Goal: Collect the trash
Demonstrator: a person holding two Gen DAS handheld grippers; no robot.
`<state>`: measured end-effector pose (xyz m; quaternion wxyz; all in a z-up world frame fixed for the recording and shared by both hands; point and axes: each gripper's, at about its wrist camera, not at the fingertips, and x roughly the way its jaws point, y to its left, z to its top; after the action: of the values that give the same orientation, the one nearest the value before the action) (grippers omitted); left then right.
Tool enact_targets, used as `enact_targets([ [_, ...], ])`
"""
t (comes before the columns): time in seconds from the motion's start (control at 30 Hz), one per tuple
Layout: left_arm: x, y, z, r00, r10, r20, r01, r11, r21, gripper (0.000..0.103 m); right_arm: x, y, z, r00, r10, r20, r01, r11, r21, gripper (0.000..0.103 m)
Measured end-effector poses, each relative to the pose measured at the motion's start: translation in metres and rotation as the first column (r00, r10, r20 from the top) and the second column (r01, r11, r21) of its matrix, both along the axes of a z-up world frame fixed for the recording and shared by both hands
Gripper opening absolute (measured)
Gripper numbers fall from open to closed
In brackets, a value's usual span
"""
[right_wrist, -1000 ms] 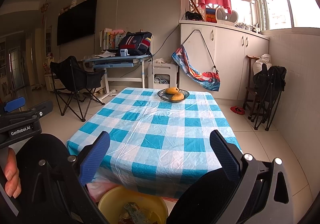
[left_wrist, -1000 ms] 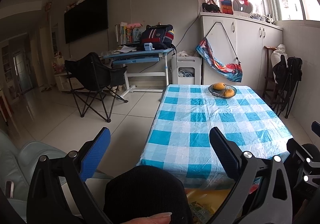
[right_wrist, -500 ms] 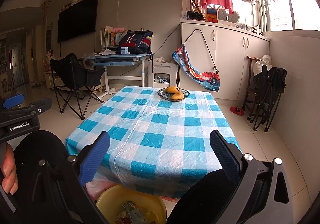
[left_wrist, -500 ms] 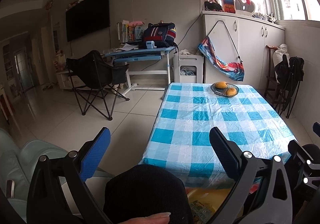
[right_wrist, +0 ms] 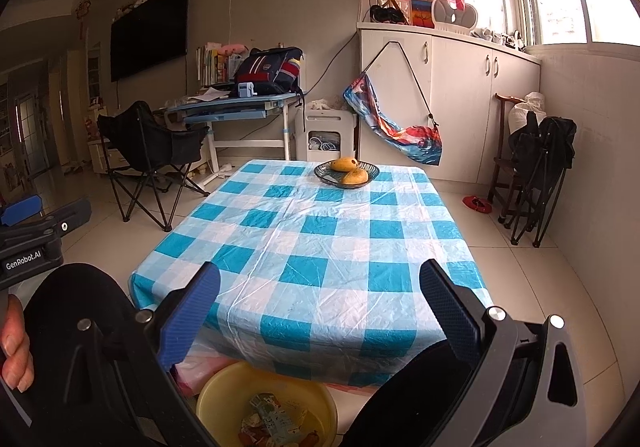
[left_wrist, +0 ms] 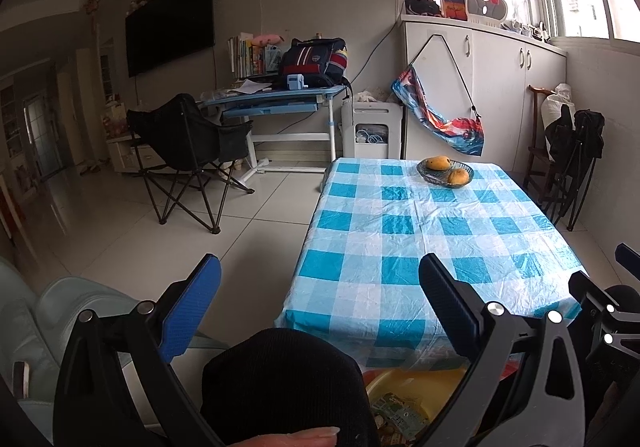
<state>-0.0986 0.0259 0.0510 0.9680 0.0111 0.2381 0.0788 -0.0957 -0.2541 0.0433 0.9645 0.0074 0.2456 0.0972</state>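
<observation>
Tongs both wide, nothing held: left gripper (left_wrist: 320, 283) and right gripper (right_wrist: 320, 287) hang level off the table's near end, probably parked. Trash is crumpled wrappers (right_wrist: 276, 421) already in the round yellow plastic basin (right_wrist: 212, 395) on the floor below the table edge. Blue-and-white checked tablecloth (right_wrist: 320, 231) carries only the dark glass fruit bowl (right_wrist: 346, 171) at the far end. Looks collected.
</observation>
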Motion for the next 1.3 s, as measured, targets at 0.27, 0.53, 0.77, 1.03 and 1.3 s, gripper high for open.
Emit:
enact_targets([
  [0.27, 0.017, -0.003, 0.003, 0.999, -0.029, -0.040, 0.028, 1.000, -0.008, 0.096, 0.037, -0.006, 0.004, 0.998, 0.026, -0.051, -0.027, 1.000, -0.007, 0.095],
  [0.53, 0.062, -0.014, -0.003, 0.995, -0.054, -0.087, 0.054, 0.999, 0.003, 0.096, 0.086, -0.008, -0.003, 0.992, 0.026, -0.120, -0.029, 0.999, -0.027, 0.095],
  [0.77, 0.103, -0.025, -0.009, 0.990, -0.077, -0.115, 0.079, 0.997, 0.019, 0.096, 0.127, -0.012, -0.007, 0.988, 0.007, -0.157, -0.014, 0.999, -0.042, 0.095],
  [1.03, 0.131, -0.031, -0.017, 0.988, -0.085, -0.132, 0.088, 0.996, 0.019, 0.096, 0.156, -0.013, -0.012, 0.985, -0.011, -0.173, 0.002, 0.999, -0.051, 0.095],
  [1.3, 0.138, -0.031, -0.022, 0.987, -0.083, -0.136, 0.087, 0.996, 0.020, 0.096, 0.161, -0.013, -0.018, 0.982, -0.017, -0.189, 0.008, 0.999, -0.047, 0.095],
])
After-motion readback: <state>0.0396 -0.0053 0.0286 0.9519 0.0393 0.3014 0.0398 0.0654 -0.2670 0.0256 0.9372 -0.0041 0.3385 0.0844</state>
